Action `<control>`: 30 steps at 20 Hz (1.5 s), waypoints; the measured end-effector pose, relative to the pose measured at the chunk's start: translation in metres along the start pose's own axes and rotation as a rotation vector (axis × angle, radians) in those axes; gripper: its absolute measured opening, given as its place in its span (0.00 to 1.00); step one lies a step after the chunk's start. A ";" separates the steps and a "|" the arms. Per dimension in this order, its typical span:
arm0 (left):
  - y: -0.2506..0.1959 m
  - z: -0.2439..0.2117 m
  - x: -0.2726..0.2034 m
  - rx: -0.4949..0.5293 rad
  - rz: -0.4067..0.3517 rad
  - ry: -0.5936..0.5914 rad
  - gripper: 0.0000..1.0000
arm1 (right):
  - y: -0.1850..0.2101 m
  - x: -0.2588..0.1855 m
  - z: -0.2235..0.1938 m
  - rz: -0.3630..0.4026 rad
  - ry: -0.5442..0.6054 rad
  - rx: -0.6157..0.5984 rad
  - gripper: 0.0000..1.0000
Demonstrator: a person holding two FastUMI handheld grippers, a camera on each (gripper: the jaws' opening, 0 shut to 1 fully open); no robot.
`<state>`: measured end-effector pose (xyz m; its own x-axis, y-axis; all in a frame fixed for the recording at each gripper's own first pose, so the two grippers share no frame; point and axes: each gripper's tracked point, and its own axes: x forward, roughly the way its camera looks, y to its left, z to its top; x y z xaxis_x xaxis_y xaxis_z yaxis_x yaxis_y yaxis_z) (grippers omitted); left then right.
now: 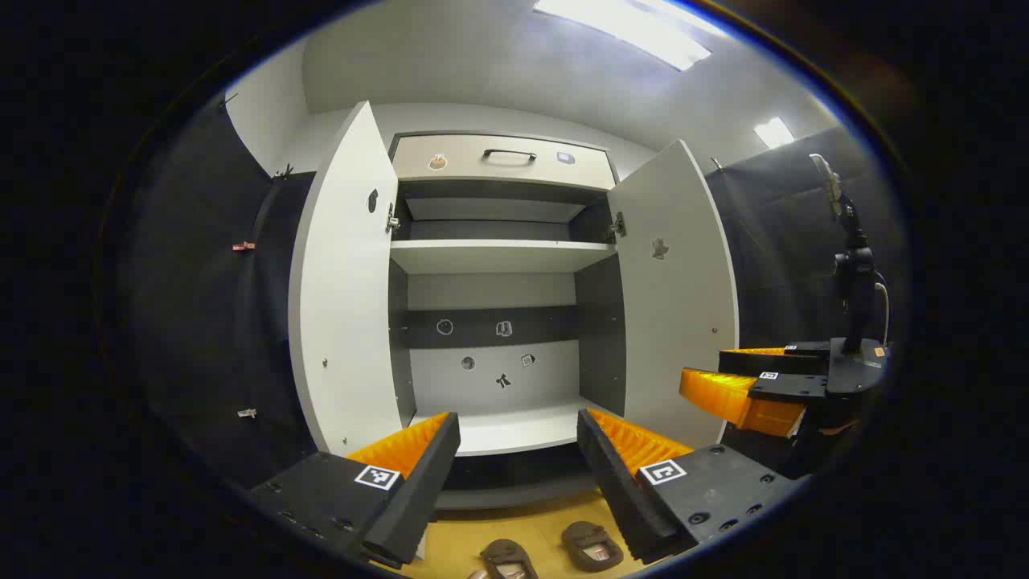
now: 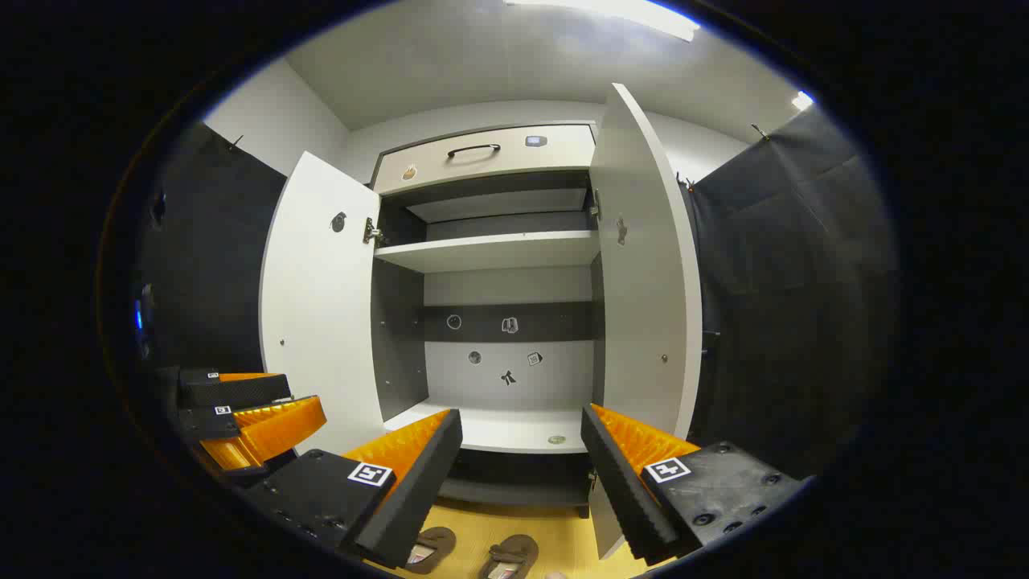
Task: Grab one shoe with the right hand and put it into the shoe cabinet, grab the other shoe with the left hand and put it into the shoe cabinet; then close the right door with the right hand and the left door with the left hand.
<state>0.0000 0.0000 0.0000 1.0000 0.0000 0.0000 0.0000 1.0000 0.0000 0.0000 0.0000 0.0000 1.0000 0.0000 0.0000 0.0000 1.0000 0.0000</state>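
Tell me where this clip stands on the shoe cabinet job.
Nothing looks done yet. Both shoes lie on the floor before the open shoe cabinet, whose left door and right door stand open. The left tongs and right tongs are open and empty. Left: both placements, both doors.

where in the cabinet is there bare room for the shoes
The bottom shelf, between the two open doors, is bare apart from a small disc near its front edge. The middle shelf looks bare too. Both shoes lie on the floor.
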 end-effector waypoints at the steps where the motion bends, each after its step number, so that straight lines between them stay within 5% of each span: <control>1: 0.002 -0.001 0.001 0.010 0.003 0.004 0.92 | 0.000 0.001 -0.001 0.000 0.007 -0.002 0.98; 21: 0.005 -0.006 0.000 0.004 -0.013 -0.001 0.92 | 0.001 -0.004 -0.018 -0.001 0.026 0.031 0.98; 30: 0.030 -0.019 0.006 -0.002 0.000 0.011 0.92 | 0.022 0.001 -0.112 -0.001 0.216 0.042 0.98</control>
<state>0.0059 0.0297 -0.0187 0.9999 -0.0003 -0.0112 0.0003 1.0000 -0.0019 0.0011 0.0218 -0.1117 0.9767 0.0040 -0.2147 0.0050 0.9991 0.0416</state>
